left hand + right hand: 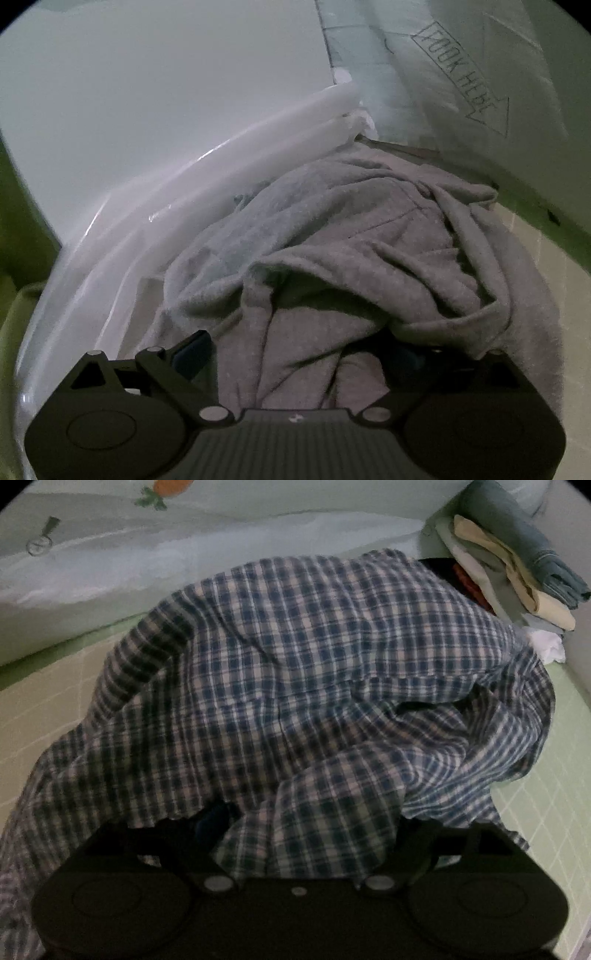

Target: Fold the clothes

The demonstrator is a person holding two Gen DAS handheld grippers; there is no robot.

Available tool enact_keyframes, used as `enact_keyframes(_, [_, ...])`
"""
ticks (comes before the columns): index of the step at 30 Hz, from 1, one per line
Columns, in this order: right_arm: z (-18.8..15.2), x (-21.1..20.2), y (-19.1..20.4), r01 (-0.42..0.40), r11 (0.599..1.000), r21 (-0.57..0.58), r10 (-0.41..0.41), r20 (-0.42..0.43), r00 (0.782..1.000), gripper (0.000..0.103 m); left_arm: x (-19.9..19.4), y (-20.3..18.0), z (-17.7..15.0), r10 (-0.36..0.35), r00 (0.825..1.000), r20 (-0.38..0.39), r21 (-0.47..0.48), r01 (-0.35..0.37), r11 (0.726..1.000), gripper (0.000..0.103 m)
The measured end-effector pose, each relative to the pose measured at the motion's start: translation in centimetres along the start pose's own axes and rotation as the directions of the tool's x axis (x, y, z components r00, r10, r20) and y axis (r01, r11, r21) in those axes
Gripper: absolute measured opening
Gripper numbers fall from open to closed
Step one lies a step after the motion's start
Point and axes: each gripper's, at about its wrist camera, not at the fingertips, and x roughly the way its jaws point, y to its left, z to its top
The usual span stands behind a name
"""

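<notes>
Left wrist view: I am looking at a grey fleece garment [332,240] lying crumpled in a heap, its near folds draping between the fingers of the left gripper [295,354]. One dark finger [192,354] is showing at the left; the other is buried under cloth, so I cannot tell whether the jaws are pinching the fabric or standing open around it. White plastic sheeting [221,147] is curving behind the garment on the left, and a paper sign [465,85] with a hand-drawn arrow is leaning at the upper right, its lettering blurred.

Right wrist view: a blue checked shirt [295,686] is filling most of my frame, spreading over a pale green gridded surface [546,805]. It is covering the right gripper [310,834], hiding both fingertips, so I cannot tell that grip either. At the upper right, a stack of folded cloths [517,561] is sitting partly cut off by the edge.
</notes>
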Motion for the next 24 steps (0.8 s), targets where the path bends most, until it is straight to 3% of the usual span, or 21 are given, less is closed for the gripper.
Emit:
enact_keyframes(3, [0.4, -1.1, -1.7, -0.031, 0.999, 0.009, 0.031, 0.017, 0.999, 0.085, -2.4, -0.8, -1.7, -0.007, 1.0, 0.005, 0.008, 0.007, 1.0, 0.097])
enact_keyframes(9, [0.9, -3.8, -5.4, -0.059, 0.998, -0.036, 0.062, 0.09, 0.994, 0.085, -9.1, -3.3, -6.8, -0.1, 0.995, 0.003, 0.041, 0.099, 0.994, 0.097])
enact_keyframes(15, [1.0, -3.7, -10.6, -0.104, 0.994, -0.04, 0.108, 0.102, 0.989, 0.085, -17.2, -6.8, -13.2, -0.151, 0.989, 0.01, 0.103, 0.149, 0.983, 0.097])
enact_keyframes(24, [-0.4, -2.9, -16.3, -0.204, 0.977, -0.069, 0.209, 0.085, 0.974, 0.085, -27.5, -13.5, -21.7, -0.315, 0.948, -0.046, 0.166, 0.318, 0.933, 0.097])
